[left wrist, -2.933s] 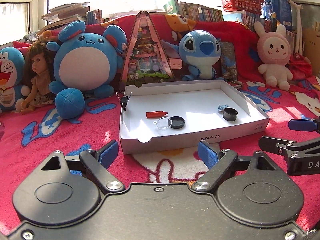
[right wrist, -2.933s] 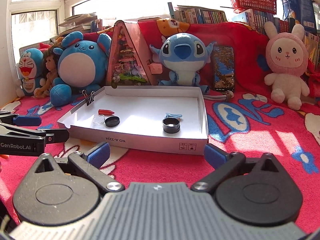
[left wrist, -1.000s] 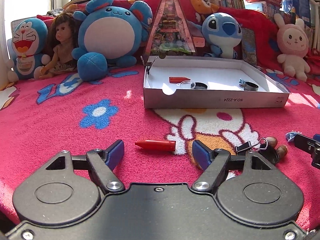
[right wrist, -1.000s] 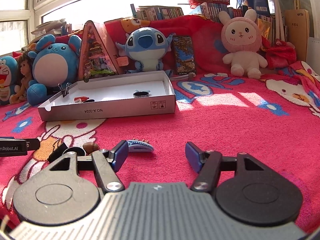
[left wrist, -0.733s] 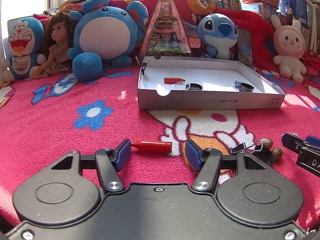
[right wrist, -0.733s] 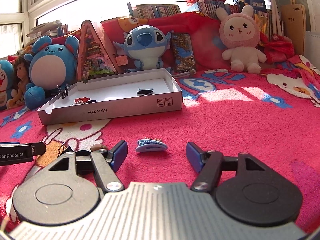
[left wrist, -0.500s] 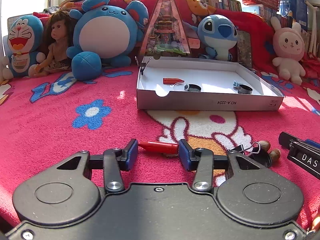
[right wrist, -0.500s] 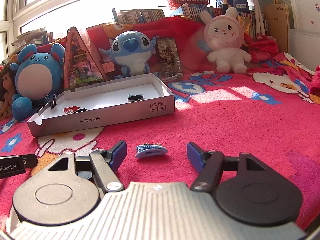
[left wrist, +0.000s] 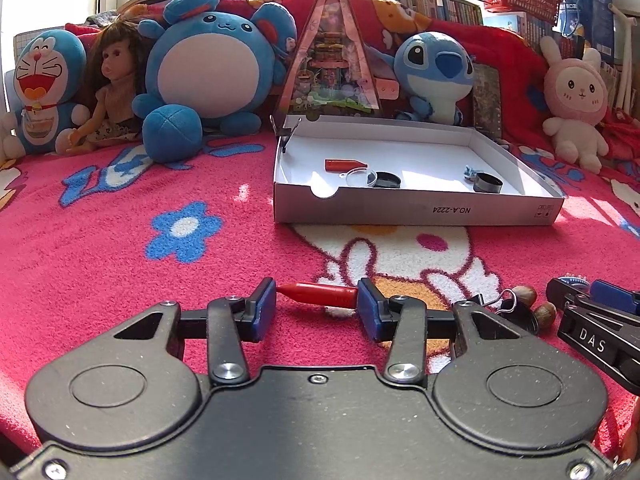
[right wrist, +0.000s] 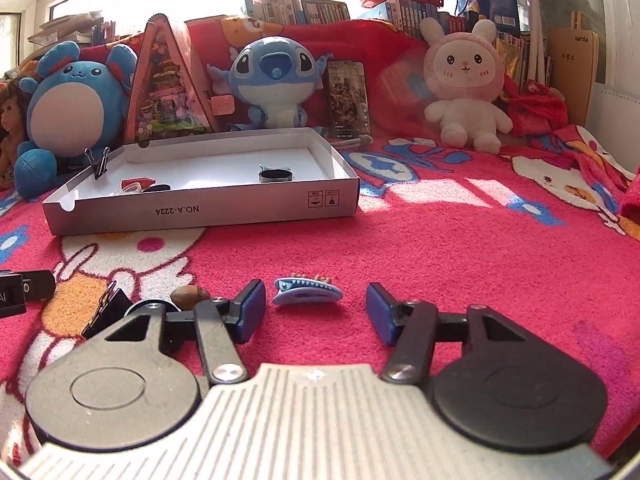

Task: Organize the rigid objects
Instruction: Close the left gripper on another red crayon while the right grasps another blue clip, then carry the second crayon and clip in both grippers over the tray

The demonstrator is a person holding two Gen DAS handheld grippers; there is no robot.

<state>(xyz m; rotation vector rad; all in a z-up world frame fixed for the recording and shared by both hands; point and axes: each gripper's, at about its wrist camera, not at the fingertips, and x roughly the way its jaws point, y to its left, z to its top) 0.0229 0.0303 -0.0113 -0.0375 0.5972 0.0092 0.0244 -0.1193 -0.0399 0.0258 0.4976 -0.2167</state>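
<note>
My left gripper (left wrist: 316,305) clamps the red tapered plastic crayon (left wrist: 318,294) end to end, low on the blanket, ready to lift toward the white cardboard tray (left wrist: 416,210). My right gripper (right wrist: 315,312), angled shallowly down, has been closing; the blue toothed plastic hair clip (right wrist: 307,293) lies between its jaws, untouched by either pad.
</note>
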